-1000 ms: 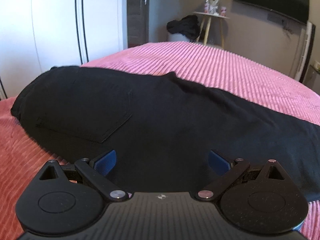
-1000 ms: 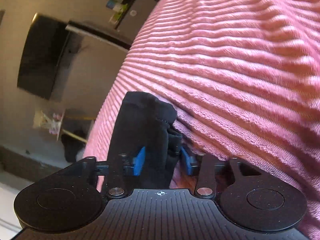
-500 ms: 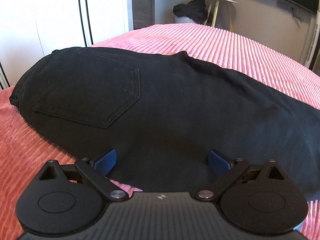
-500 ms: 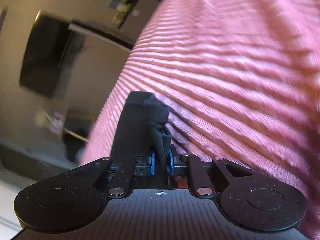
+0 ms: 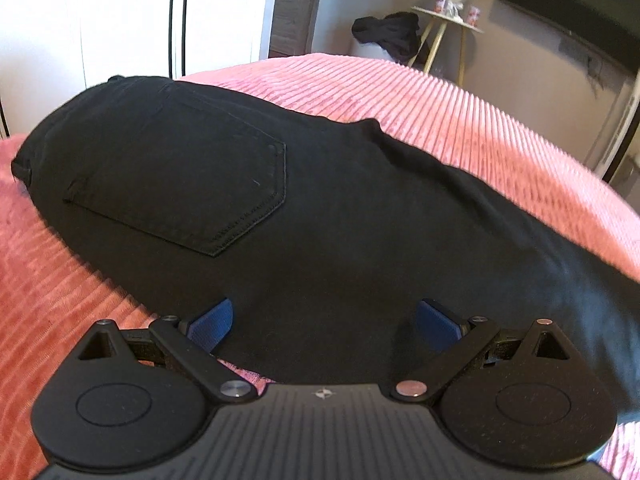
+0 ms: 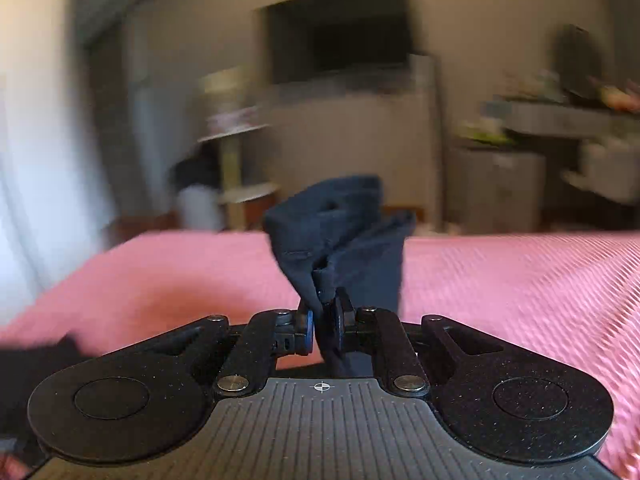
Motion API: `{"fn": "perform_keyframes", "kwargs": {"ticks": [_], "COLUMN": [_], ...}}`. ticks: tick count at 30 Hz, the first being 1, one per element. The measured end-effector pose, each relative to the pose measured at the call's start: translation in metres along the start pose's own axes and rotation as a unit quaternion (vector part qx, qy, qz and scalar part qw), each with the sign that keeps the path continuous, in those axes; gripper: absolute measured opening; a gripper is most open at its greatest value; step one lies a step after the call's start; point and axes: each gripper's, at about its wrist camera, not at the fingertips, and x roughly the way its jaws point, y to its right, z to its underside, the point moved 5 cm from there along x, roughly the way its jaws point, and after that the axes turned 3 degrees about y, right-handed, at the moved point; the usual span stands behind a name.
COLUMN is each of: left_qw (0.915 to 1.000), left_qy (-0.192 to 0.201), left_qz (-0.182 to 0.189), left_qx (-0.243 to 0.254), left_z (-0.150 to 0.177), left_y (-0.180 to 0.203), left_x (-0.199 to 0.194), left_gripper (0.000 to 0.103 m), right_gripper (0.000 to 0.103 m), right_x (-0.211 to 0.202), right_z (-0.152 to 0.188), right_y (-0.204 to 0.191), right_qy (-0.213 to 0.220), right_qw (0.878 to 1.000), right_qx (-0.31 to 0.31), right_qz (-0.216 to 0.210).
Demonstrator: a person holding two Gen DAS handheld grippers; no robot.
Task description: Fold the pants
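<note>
The pants (image 5: 320,208) lie flat on the bed (image 5: 460,120), with the waist end near the bed's left edge and the leg running off to the right. The back pocket (image 5: 188,184) faces up. The left hand-held gripper (image 5: 324,320) sits over the near edge of the pants. Behind the bed's far edge stands a small side table (image 5: 448,24). In the right wrist view, the right hand-held gripper (image 6: 322,326) holds a bunch of the pants (image 6: 340,236) up above the bed (image 6: 520,280).

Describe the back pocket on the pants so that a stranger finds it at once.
Start from the pink ribbed bedspread, where the black pants lie flat. Near their waist end, left of centre, sits the back pocket. Only it has a stitched, five-sided outline ending in a point.
</note>
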Motion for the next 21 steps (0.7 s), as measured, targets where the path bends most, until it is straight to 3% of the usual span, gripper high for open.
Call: {"fn": "perform_keyframes", "kwargs": {"ticks": [3, 5, 7, 8, 10, 12, 14, 17, 19, 21], "left_qw": [0.9999, 0.9998, 0.9997, 0.9996, 0.9994, 0.9992, 0.9989, 0.9984, 0.9981, 0.9976], "left_qy": [0.004, 0.008, 0.009, 0.008, 0.006, 0.005, 0.005, 0.003, 0.004, 0.005], "left_qz": [0.011, 0.014, 0.021, 0.024, 0.032, 0.04, 0.045, 0.055, 0.061, 0.069], "left_qx": [-0.011, -0.011, -0.01, -0.009, -0.009, -0.01, -0.012, -0.011, -0.008, -0.007], "left_z": [-0.001, -0.002, -0.002, -0.003, -0.003, -0.004, -0.004, -0.005, -0.005, -0.005], "left_y": [-0.005, -0.007, -0.009, -0.01, -0.011, -0.011, -0.008, -0.004, -0.003, -0.001], "left_x": [-0.005, -0.006, -0.007, -0.006, -0.006, -0.005, -0.004, -0.001, -0.002, -0.003], "left_gripper": [0.099, 0.099, 0.099, 0.099, 0.099, 0.099, 0.099, 0.099, 0.099, 0.099], "right_gripper": [0.015, 0.02, 0.037, 0.047, 0.054, 0.058, 0.056, 0.055, 0.049, 0.005], "right_x": [0.017, 0.032, 0.05, 0.06, 0.06, 0.053, 0.043, 0.031, 0.03, 0.034], "right_z": [0.036, 0.071, 0.108, 0.119, 0.114, 0.096, 0.081, 0.07, 0.077, 0.098], "right_y": [-0.06, -0.091, -0.114, -0.122, -0.121, -0.104, -0.083, -0.036, 0.004, 0.038], "right_qy": [-0.048, -0.099, -0.178, -0.227, -0.231, -0.221, -0.198, -0.151, -0.144, -0.165], "right_qw": [0.997, 0.99, 0.976, 0.965, 0.965, 0.964, 0.964, 0.972, 0.964, 0.945], "right_qx": [-0.027, -0.033, -0.051, -0.073, -0.058, 0.022, 0.087, 0.148, 0.213, 0.281], "right_qz": [-0.062, -0.092, -0.116, -0.109, -0.113, -0.145, -0.158, -0.1, -0.063, -0.037]}}
